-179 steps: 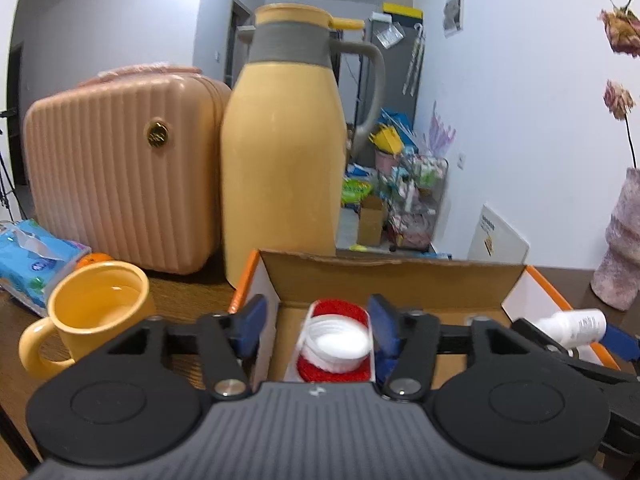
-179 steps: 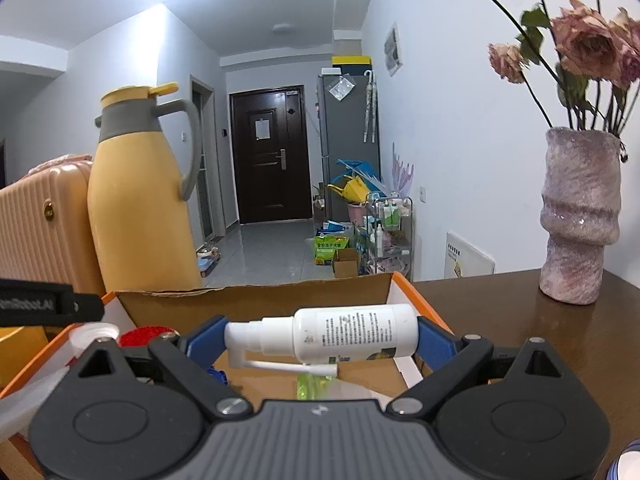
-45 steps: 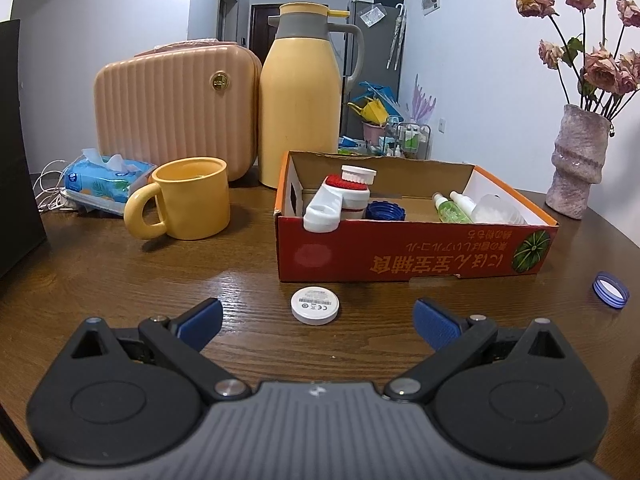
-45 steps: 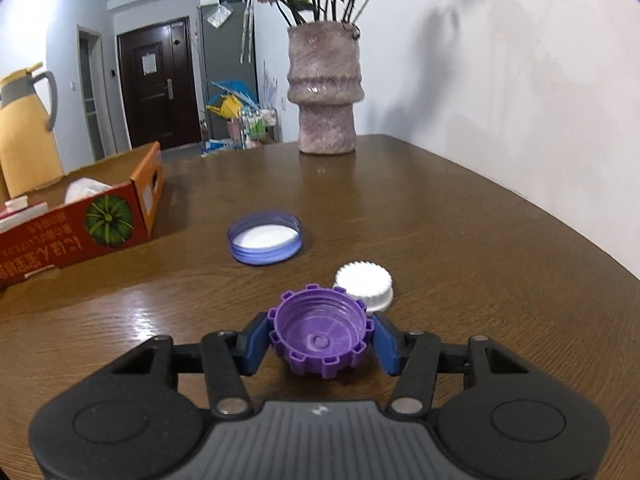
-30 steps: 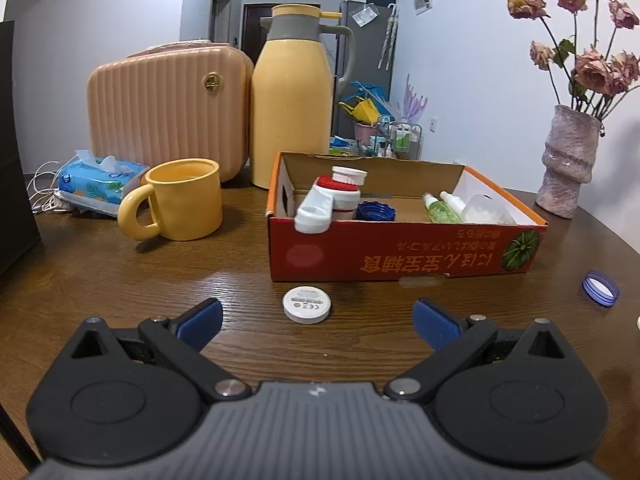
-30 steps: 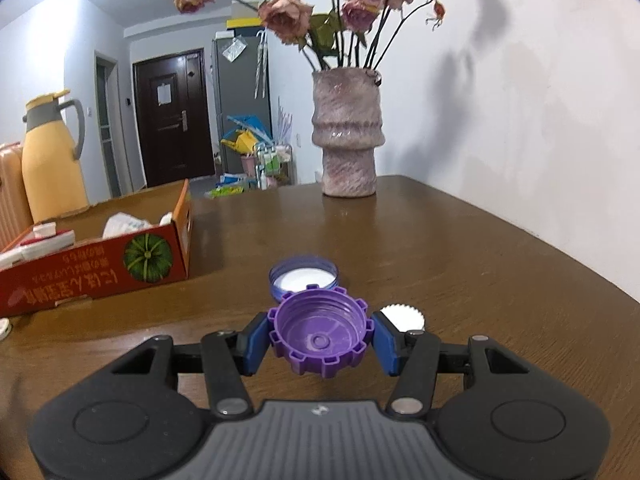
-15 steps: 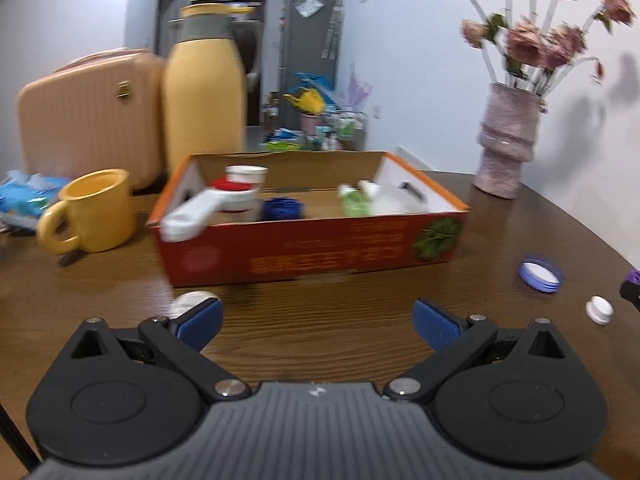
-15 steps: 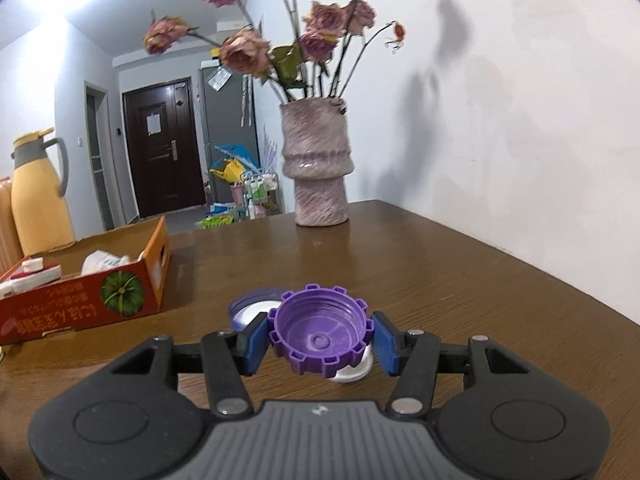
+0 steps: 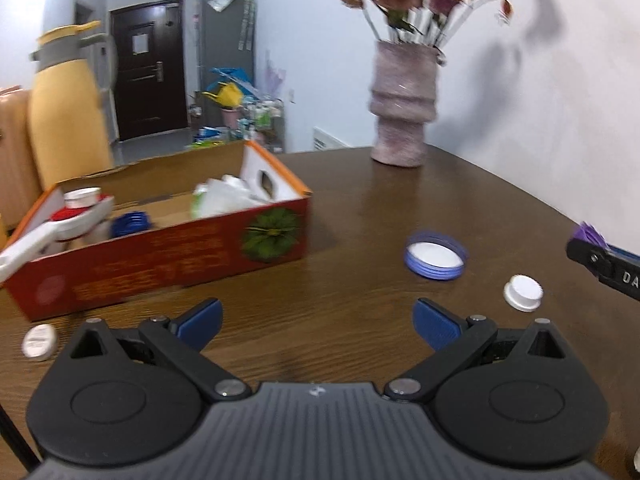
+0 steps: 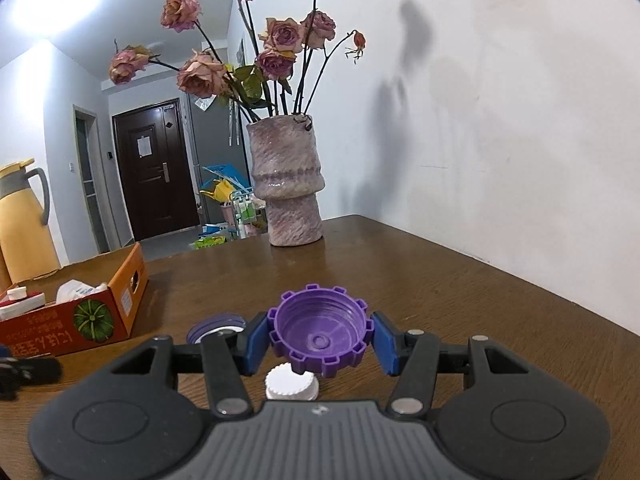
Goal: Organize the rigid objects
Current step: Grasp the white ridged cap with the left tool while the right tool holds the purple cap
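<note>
While the table holds loose lids: both grippers are above its brown wood (image 9: 460, 200).
Right gripper (image 10: 320, 340): its blue pads are pressed on the two sides of a purple ribbed cap (image 10: 318, 330), which is held clear of the table with its hollow side toward the camera.
Left gripper (image 9: 316, 318): jaws spread wide with nothing between them, over bare wood in front of the box.
Cardboard box (image 9: 168, 256): red-orange, printed with a green pumpkin, standing on the table to the left; inside are a red-and-white container (image 9: 76, 210), a dark blue cap (image 9: 130, 222) and a pale bottle (image 9: 224, 196), blurred.
Blue-rimmed lid (image 9: 435, 255): lying flat on the table to the right of the box, apart from it.
White ribbed cap (image 9: 523, 293): on the table just right of the blue-rimmed lid; in the right wrist view it lies directly under the held purple cap.
Small white disc (image 9: 39, 342): flat on the table by the box's near left corner.
Vase (image 10: 286, 184): pinkish, with dried roses, standing at the table's far side by the wall.
Yellow jug (image 9: 66, 108): behind the box, at the left.
</note>
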### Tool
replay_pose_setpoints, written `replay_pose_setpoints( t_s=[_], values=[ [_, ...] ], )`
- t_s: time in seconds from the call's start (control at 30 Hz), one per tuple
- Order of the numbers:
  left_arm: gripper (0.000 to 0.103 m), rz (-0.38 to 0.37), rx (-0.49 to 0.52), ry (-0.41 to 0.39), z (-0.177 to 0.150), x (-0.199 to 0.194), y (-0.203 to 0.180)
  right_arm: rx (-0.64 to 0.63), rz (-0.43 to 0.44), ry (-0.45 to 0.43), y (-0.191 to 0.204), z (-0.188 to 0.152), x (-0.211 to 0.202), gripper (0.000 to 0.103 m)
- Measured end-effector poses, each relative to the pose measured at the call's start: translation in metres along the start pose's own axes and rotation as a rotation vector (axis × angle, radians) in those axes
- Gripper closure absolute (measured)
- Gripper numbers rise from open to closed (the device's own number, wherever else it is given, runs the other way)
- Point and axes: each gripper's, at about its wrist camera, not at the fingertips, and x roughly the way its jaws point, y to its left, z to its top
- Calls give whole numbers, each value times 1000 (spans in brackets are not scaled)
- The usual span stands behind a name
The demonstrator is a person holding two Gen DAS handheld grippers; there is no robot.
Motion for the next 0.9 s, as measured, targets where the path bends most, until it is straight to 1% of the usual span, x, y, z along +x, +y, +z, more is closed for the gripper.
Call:
replay_pose_setpoints(
  t_s=[0.2, 0.33, 0.43, 0.53, 0.67, 0.8, 0.9],
  values=[
    [0, -40, 37, 37, 3, 26, -38, 21, 4, -1, -12, 2, 6, 50],
    [0, -72, 70, 61, 4, 41, -65, 35, -14, -13, -20, 3, 5, 50],
    [0, -86, 105, 91, 3, 52, -86, 63, -21, 0, -27, 2, 7, 50],
    [0, -111, 126, 113, -1, 62, -104, 62, -33, 13, -28, 0, 8, 50],
    [0, -123, 144, 134, -4, 74, -124, 58, -57, 11, -28, -1, 8, 50],
    [0, -140, 149, 131, -3, 81, -139, 76, -94, 21, -33, -1, 10, 50],
    [0, -146, 162, 126, -2, 86, -152, 96, -101, 27, -38, -2, 10, 50]
  ],
)
